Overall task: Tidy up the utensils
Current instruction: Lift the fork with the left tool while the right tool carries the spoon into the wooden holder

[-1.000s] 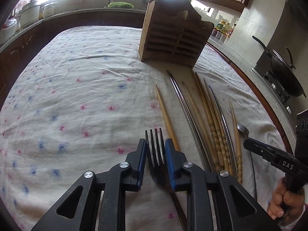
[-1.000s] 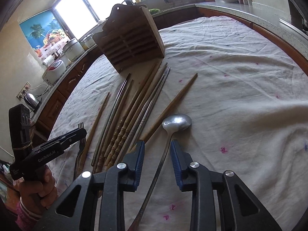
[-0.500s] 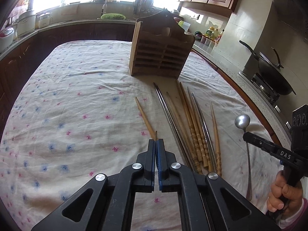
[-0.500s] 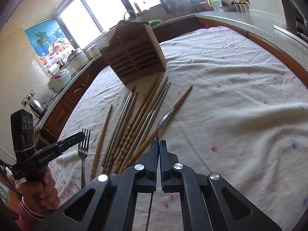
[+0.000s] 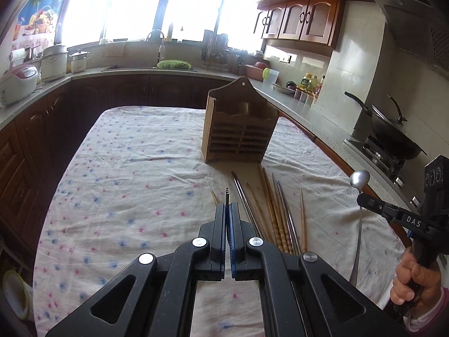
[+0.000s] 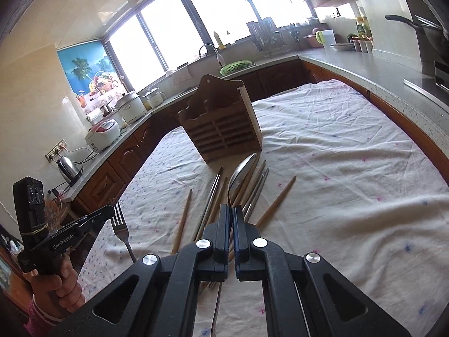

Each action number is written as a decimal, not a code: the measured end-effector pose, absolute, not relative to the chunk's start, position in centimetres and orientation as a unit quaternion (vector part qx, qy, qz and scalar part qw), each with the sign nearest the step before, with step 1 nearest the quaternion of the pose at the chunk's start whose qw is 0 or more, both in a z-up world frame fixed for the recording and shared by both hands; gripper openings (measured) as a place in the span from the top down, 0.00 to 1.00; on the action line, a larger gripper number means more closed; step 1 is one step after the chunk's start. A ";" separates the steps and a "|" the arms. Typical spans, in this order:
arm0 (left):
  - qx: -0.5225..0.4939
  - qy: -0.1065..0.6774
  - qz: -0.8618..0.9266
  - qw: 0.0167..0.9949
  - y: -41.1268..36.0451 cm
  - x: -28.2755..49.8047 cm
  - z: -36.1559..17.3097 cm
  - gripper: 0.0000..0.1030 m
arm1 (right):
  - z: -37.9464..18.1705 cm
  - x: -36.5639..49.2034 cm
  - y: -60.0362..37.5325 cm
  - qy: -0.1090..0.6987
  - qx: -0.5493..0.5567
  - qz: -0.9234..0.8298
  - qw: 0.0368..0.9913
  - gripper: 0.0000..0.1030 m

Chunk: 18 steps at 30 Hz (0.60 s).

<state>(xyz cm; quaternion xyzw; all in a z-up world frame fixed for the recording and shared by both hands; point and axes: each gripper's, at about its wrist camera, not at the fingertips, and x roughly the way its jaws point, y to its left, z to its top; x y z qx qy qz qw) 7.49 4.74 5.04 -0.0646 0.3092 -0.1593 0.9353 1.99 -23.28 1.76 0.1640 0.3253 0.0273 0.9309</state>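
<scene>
Your left gripper [image 5: 227, 206] is clamped on the fork [image 6: 121, 229], whose tines poke just past the fingertips and which hangs clear of the cloth. Your right gripper [image 6: 231, 207] is pinched on the spoon [image 6: 240, 172], bowl up and forward, handle running down between the fingers, also off the table. Below both, the chopsticks [image 5: 276, 210], wooden and metal, lie side by side on the flowered tablecloth [image 5: 126, 174]. Beyond their far tips stands the slatted wooden utensil holder [image 5: 240, 129], upright, near the middle of the table.
</scene>
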 end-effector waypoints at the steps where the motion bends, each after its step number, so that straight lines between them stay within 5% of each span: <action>1: -0.065 0.305 -0.157 0.937 4.9 7.3 5.3 1.00 | 2.0 2.1 -23.3 0.322 0.163 0.028 0.932 0.98; 18: -0.089 0.254 -0.136 0.954 5.7 11.5 8.9 1.00 | 4.6 6.8 -25.3 0.270 0.163 0.018 0.949 0.98</action>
